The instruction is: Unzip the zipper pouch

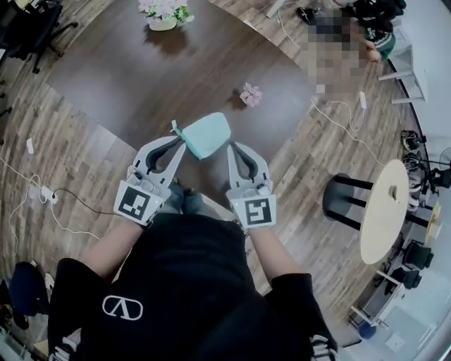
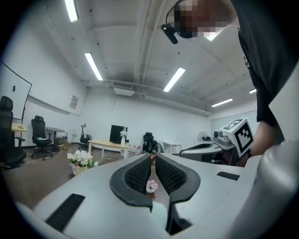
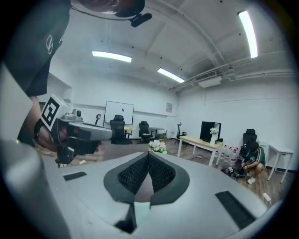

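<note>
A dark round counter (image 1: pixel 141 77) on a wood floor fills the upper frame, with a flower pot (image 1: pixel 163 15) at its top edge. At centre, a teal zipper pouch (image 1: pixel 208 134) sits between my grippers. My left gripper (image 1: pixel 180 141), jaws nearly together, pinches its left-corner tab. My right gripper (image 1: pixel 231 147), jaws closed, grips its lower right corner.
</note>
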